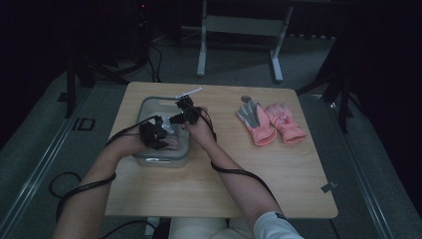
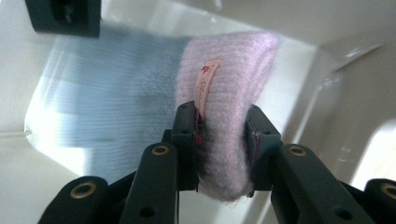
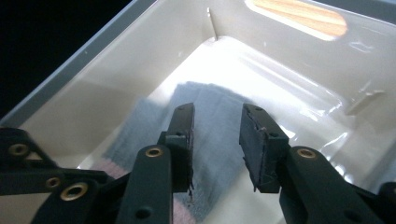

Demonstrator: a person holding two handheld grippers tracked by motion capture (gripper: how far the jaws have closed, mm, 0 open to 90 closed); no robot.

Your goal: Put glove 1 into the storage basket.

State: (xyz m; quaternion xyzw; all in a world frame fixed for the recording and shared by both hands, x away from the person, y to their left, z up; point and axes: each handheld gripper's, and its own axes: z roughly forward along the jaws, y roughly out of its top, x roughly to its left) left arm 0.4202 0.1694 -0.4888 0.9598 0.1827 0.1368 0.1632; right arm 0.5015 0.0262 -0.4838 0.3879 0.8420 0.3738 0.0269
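Observation:
A knit piece lies in a pale plastic bin [image 1: 149,158] on the wooden table, grey-blue [image 2: 116,93] with a fuzzy pink cuff [image 2: 229,70]. My left gripper [image 2: 219,114] is shut on that cuff, its pads pressing both sides beside a small sewn label [image 2: 205,84]. In the high view it [image 1: 158,130] reaches into the bin from the left. My right gripper [image 3: 217,116] stands open just over the grey-blue part [image 3: 215,154], with a gap between its pads and nothing pinched. From above, the right gripper [image 1: 180,115] sits at the bin's right side.
Two pink gloves [image 1: 256,122] [image 1: 286,123] lie side by side on the table to the right of the bin. A small white object [image 1: 189,92] rests behind the bin. The bin's walls [image 3: 116,56] rise close around both grippers. Table legs stand on the floor beyond.

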